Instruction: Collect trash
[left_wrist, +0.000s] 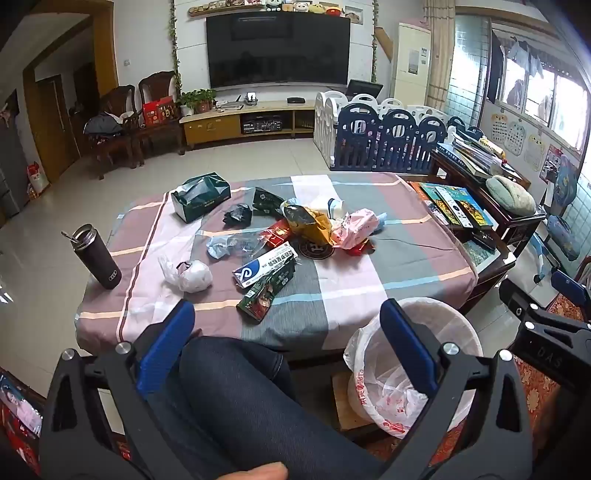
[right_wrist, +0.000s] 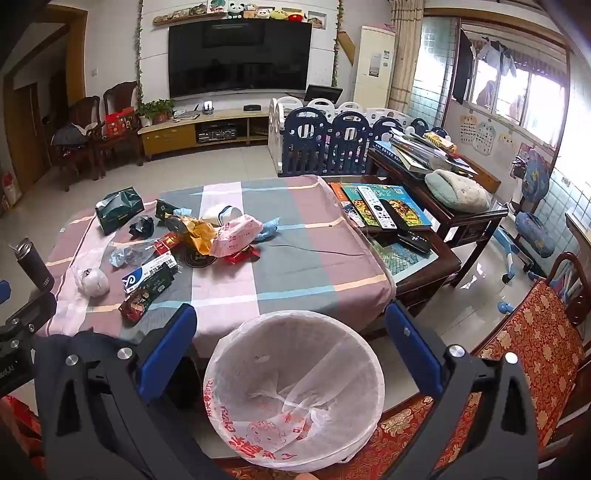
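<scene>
Nothing had been collected yet, as far as the views showed. The bin (right_wrist: 295, 391), lined with a thin white bag, stood off the near edge of the tabletop (right_wrist: 295, 266) and held only the bag's own folds. All the trash still lay on the tabletop, beyond the bin and to its left.

The left gripper (left_wrist: 288, 314) had its fingers spread wide with nothing between them, hovering above the person's knee (left_wrist: 236, 387), left of the bin. The right gripper (right_wrist: 291, 317) was likewise wide open and empty, directly over the bin's mouth. Neither touched any trash.

Nearest the bin lay a dark snack packet (left_wrist: 264, 293), and touching it on the far side a white and blue box (left_wrist: 266, 266). Both were long and flat, with their long axes running diagonally, the near ends pointing away from the bin and the far ends toward the main heap. Left of them, farther from the bin, sat a white crumpled bag (left_wrist: 190, 275), roundish with no clear axis. The main heap (left_wrist: 317, 221) of yellow, pink and red wrappers lay beyond the bin toward the tabletop's middle. A green tissue box (left_wrist: 201, 195) and a black crumpled wrapper (left_wrist: 238, 214) were farthest from the bin.

The dark bottle (left_wrist: 98, 256) stood upright at the tabletop's left edge, well apart from the bin, and probably was not trash.

By this judgement the whole job remained, starting most easily with the 2 long packets nearest the bin.
</scene>
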